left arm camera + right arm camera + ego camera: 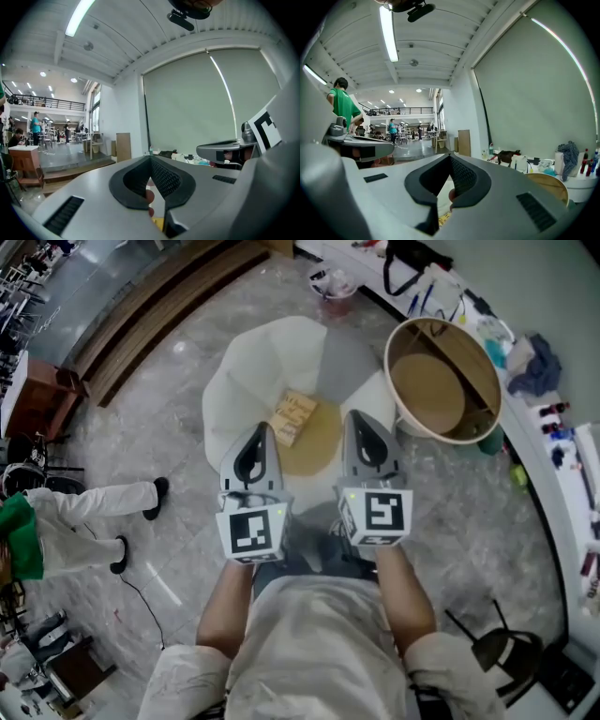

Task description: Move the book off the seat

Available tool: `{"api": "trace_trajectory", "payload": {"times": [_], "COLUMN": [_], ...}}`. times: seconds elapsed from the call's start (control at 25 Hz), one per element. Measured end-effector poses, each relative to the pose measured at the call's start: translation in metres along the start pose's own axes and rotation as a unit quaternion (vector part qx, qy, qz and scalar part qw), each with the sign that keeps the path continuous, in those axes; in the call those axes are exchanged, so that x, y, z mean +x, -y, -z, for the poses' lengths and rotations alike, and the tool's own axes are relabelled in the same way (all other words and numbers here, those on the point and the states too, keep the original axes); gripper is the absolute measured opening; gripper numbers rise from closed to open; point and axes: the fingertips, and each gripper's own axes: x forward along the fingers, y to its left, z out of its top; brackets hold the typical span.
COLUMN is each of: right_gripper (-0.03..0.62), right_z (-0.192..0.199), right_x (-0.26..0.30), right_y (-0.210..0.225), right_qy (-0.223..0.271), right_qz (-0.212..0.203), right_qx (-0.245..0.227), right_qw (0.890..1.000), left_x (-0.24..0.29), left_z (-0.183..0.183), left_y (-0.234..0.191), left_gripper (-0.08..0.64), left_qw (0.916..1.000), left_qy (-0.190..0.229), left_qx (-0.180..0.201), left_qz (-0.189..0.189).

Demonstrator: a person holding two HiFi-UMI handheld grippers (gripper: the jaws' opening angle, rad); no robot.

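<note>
left gripper, right gripper: seen closed, empty | book: found on seat, just far-right of left tip | risk: book could be shoved, not gripped, if jaws were left unopened

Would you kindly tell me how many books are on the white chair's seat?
1: the book lies on the white chair's seat, at its left edge, ahead of the left gripper. It and the right gripper could hide another.
</note>
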Motion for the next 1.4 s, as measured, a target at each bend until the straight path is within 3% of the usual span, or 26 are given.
{"api": "trace_trajectory", "payload": {"times": [0.36, 0.68, 1.0, 1.4], "right_gripper": [0.0, 0.0, 0.0, 0.0], "right_z": [0.017, 0.073, 0.191, 0.402], "right_x": [0.093, 0.171, 0.217, 0.245], "right_y": [-0.062, -0.093, -0.084, -0.034], "right_qy": [-0.01, -0.049, -0.103, -0.175], "right_qz": [0.034, 0.078, 0.117, 0.143], "right_qx": [-0.021, -0.005, 0.026, 0.081], "right_qw": [0.999, 0.996, 0.987, 0.971], "left_x": [0.062, 0.125, 0.183, 0.239], "left_z": [0.031, 0.097, 0.209, 0.405], "left_y": [-0.102, -0.158, -0.168, -0.127], "left_gripper": [0.002, 0.002, 0.002, 0.003], "left_qw": [0.9991, 0.9938, 0.9864, 0.9731], "left_qy": [-0.012, -0.061, -0.11, -0.195], "left_qx": [-0.005, -0.012, -0.011, -0.028], "left_qz": [0.041, 0.092, 0.121, 0.119]}}
